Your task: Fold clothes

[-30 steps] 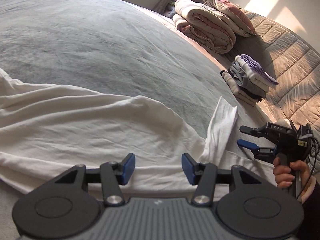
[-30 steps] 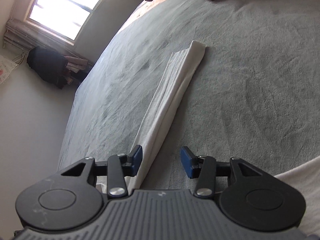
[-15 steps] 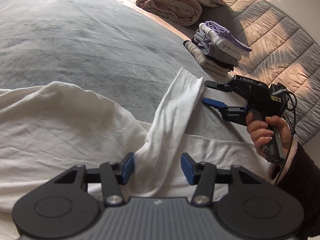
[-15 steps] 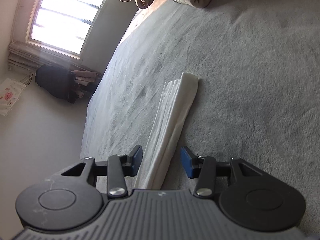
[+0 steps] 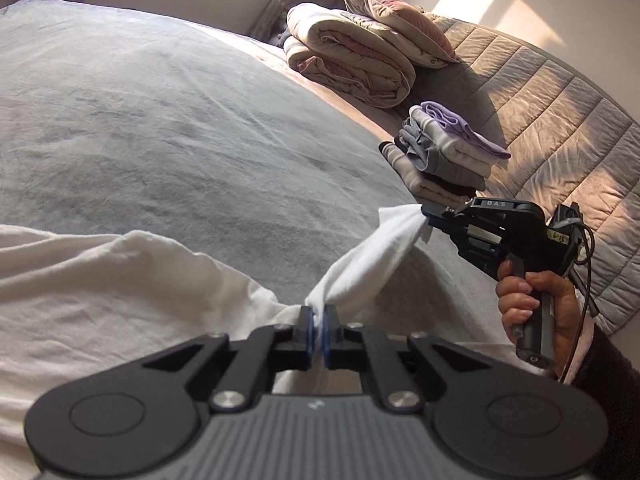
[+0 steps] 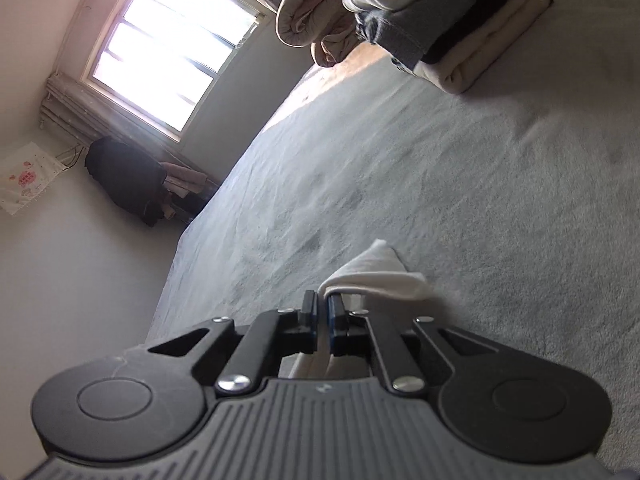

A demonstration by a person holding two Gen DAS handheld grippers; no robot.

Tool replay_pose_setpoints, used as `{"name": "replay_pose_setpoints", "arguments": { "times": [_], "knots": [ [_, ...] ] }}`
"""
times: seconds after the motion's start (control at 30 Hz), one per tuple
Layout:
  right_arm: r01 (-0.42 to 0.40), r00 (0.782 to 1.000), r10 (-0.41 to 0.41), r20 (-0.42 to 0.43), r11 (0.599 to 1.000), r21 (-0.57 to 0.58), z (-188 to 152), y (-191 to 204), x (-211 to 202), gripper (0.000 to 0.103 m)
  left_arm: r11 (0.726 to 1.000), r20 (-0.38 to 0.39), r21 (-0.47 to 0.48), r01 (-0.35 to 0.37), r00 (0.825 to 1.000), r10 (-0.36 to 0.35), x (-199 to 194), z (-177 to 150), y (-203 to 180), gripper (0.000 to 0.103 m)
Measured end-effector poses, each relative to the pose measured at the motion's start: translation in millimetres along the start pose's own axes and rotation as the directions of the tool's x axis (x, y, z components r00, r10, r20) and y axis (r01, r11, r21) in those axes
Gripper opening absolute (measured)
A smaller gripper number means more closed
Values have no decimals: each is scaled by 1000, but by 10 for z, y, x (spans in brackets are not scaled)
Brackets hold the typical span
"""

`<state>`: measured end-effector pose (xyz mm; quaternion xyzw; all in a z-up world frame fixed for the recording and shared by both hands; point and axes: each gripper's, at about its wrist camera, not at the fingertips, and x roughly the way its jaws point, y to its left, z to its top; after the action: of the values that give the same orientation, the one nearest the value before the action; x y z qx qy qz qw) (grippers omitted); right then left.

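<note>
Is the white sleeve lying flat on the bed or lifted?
Lifted. The left gripper and right gripper are each shut on the white sleeve, which hangs taut between them above the bed.

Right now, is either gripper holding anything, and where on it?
Both hold the white cotton garment's sleeve: left gripper near the shoulder, right gripper at the cuff end.
</note>
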<state>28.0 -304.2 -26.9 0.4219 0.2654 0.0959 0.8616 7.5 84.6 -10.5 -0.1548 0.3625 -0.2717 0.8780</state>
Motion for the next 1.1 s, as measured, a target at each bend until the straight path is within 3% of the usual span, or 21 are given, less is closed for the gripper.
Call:
{"name": "replay_pose_setpoints", "arguments": {
  "times": [0.13, 0.33, 0.67, 0.77, 0.97, 1.1],
  "knots": [
    [-85, 995, 88, 45, 995, -56, 88, 258, -230, 6, 999, 42, -27, 35, 999, -34, -158, 49, 37, 4],
    [-119, 990, 128, 57, 983, -141, 189, 541, -408, 6, 997, -12, 9, 75, 997, -75, -219, -32, 3, 5],
    [34, 999, -25, 34, 948, -317, -89, 634, -973, 7, 987, -114, 24, 157, 981, -154, -208, -127, -7, 4],
    [102, 995, -102, 19, 939, -329, -224, 502, -1075, 7, 989, -144, 38, 144, 980, -137, -183, -188, -21, 4],
    [232, 969, -244, -26, 944, -235, -394, 69, -1205, 7, 999, -164, 12, 50, 985, -48, -161, -225, 141, 7],
    [349, 926, -372, -60, 909, -229, -440, -102, -1191, 9, 999, -184, -29, -30, 983, 24, -136, -214, 293, 15]
  ]
}}
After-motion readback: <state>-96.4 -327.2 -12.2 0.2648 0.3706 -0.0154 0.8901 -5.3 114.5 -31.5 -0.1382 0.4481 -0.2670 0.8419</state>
